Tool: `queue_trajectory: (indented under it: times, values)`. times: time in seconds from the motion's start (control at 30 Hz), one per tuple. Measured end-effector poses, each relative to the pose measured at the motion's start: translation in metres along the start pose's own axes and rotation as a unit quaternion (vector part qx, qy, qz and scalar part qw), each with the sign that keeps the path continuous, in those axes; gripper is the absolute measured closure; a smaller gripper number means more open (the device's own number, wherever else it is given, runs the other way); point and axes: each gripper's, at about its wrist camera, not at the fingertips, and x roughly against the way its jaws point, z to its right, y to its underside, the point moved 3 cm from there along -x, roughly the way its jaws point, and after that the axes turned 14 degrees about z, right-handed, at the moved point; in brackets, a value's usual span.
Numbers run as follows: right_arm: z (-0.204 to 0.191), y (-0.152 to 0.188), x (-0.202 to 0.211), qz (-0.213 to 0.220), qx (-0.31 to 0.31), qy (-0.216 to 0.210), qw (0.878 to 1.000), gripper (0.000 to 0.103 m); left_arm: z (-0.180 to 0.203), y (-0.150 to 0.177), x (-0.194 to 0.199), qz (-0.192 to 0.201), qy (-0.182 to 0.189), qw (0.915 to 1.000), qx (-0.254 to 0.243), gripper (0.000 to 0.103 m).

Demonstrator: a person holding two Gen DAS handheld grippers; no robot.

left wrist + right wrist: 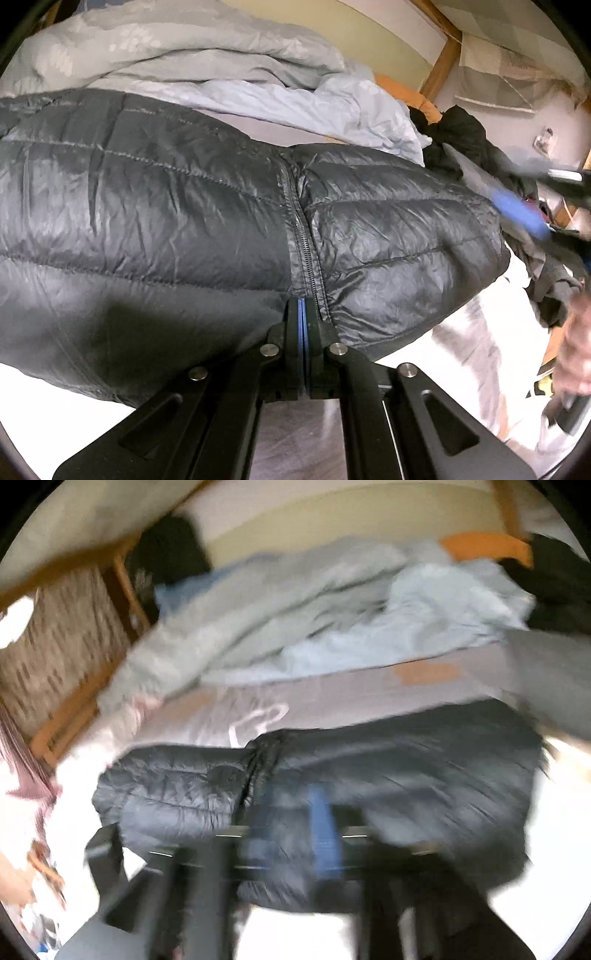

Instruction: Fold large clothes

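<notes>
A dark grey quilted puffer jacket [184,206] lies spread on the bed, its zipper [301,229] running toward me. My left gripper [303,314] is shut at the jacket's near hem, right by the zipper's end; whether it pinches fabric I cannot tell. My right gripper [517,210] shows blurred at the jacket's right edge in the left wrist view, with a blue pad. In the right wrist view the jacket [406,771] lies just ahead of the right gripper [295,834], which is motion-blurred, so its jaws are unclear.
A crumpled light blue-grey duvet [192,62] lies behind the jacket. Dark clothes [461,133] are heaped at the right. A wooden bed frame [443,62] and a white sheet [472,332] border the area. A woven basket [62,635] stands at the left.
</notes>
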Motion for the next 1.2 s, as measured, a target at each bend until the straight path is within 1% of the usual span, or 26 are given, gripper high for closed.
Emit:
queue_trajectory:
  times: [0.03,0.07,0.1,0.17,0.23,0.3,0.37,0.43,0.57,0.6,0.63,0.67,0.7,0.73,0.8,0.83,0.87,0.9,0.93,0.97,1.0,1.03,1.07,1.1,1.17,1.2]
  values:
    - [0.014,0.003,0.019,0.031,-0.028,0.01,0.999,0.001,0.0,0.0,0.0,0.001,-0.001,1.0,-0.003,0.1]
    - [0.026,0.007,0.032,0.049,-0.046,0.02,0.998,0.001,0.001,0.0,0.0,0.002,-0.001,1.0,-0.003,0.1]
    - [0.033,0.012,0.038,0.052,-0.053,0.021,0.997,0.0,0.001,0.0,0.001,0.002,0.0,1.0,0.0,0.1]
    - [0.051,0.026,0.042,0.038,-0.069,0.019,0.997,0.0,-0.001,0.0,0.0,0.002,0.005,1.0,0.007,0.1]
    - [0.073,0.044,0.038,0.024,-0.109,0.051,0.992,0.0,-0.003,-0.001,-0.001,0.002,0.007,0.9999,0.011,0.1]
    - [0.091,0.055,0.029,0.024,-0.155,0.06,0.986,0.0,-0.002,-0.001,0.0,0.004,0.006,0.9999,0.008,0.1]
    - [0.102,0.059,0.019,0.031,-0.182,0.067,0.98,0.0,-0.001,-0.002,-0.001,0.005,0.005,1.0,0.006,0.1]
    - [0.11,0.058,0.008,0.043,-0.207,0.064,0.975,0.0,-0.001,-0.003,-0.001,0.005,0.004,1.0,0.006,0.1]
    - [0.128,0.054,-0.017,0.059,-0.278,0.049,0.958,0.0,-0.001,-0.003,-0.001,0.005,0.004,1.0,0.006,0.1]
    - [0.13,0.053,-0.021,0.058,-0.281,0.05,0.957,0.004,-0.001,-0.003,-0.001,0.005,0.004,1.0,0.006,0.1]
    - [0.13,0.05,-0.028,0.055,-0.276,0.051,0.958,0.022,-0.001,-0.003,-0.002,0.005,0.005,1.0,0.006,0.1]
    - [0.13,0.048,-0.034,0.046,-0.266,0.058,0.961,0.034,-0.001,-0.003,-0.001,0.006,0.006,1.0,0.006,0.1]
    - [0.128,0.046,-0.037,0.048,-0.258,0.062,0.963,0.051,-0.001,-0.003,-0.001,0.006,0.007,0.9999,0.006,0.1]
    - [0.122,0.042,-0.036,0.063,-0.239,0.063,0.967,0.066,-0.001,-0.003,0.0,0.007,0.009,0.9999,0.005,0.1]
    - [0.106,0.033,-0.026,0.085,-0.181,0.088,0.976,0.075,0.003,-0.006,0.008,0.013,0.02,0.9997,-0.004,0.099]
    - [0.101,0.028,-0.02,0.087,-0.154,0.1,0.979,0.077,0.006,-0.007,0.016,0.015,0.013,0.9996,-0.019,0.093]
    - [0.096,0.024,-0.013,0.087,-0.124,0.114,0.982,0.078,0.012,-0.01,0.028,0.017,-0.003,0.9989,-0.044,0.082]
    - [0.092,0.021,-0.006,0.084,-0.105,0.122,0.983,0.079,0.018,-0.014,0.046,0.033,-0.007,0.9968,-0.072,0.074]
    - [0.088,0.017,0.003,0.083,-0.083,0.13,0.985,0.079,0.023,-0.02,0.068,0.062,-0.011,0.9936,-0.094,0.056]
    - [0.086,0.014,0.012,0.081,-0.064,0.134,0.986,0.079,0.024,-0.027,0.087,0.088,-0.023,0.9902,-0.106,0.041]
    - [0.083,0.009,0.021,0.072,-0.035,0.137,0.987,0.079,0.023,-0.036,0.106,0.113,-0.043,0.9863,-0.113,0.034]
    - [0.079,0.005,0.025,0.06,-0.012,0.134,0.989,0.079,0.018,-0.046,0.121,0.129,-0.065,0.9832,-0.112,0.026]
    - [0.072,0.001,0.029,0.045,0.023,0.132,0.99,0.079,0.011,-0.053,0.132,0.141,-0.09,0.98,-0.109,0.021]
    - [0.063,-0.001,0.033,0.037,0.052,0.135,0.989,0.079,0.001,-0.061,0.141,0.154,-0.117,0.9751,-0.108,0.019]
    - [0.038,-0.008,0.048,0.044,0.114,0.141,0.982,0.079,-0.02,-0.071,0.146,0.167,-0.163,0.9648,-0.122,0.015]
    - [0.031,-0.012,0.055,0.05,0.128,0.14,0.981,0.079,-0.035,-0.076,0.143,0.162,-0.191,0.9607,-0.12,0.015]
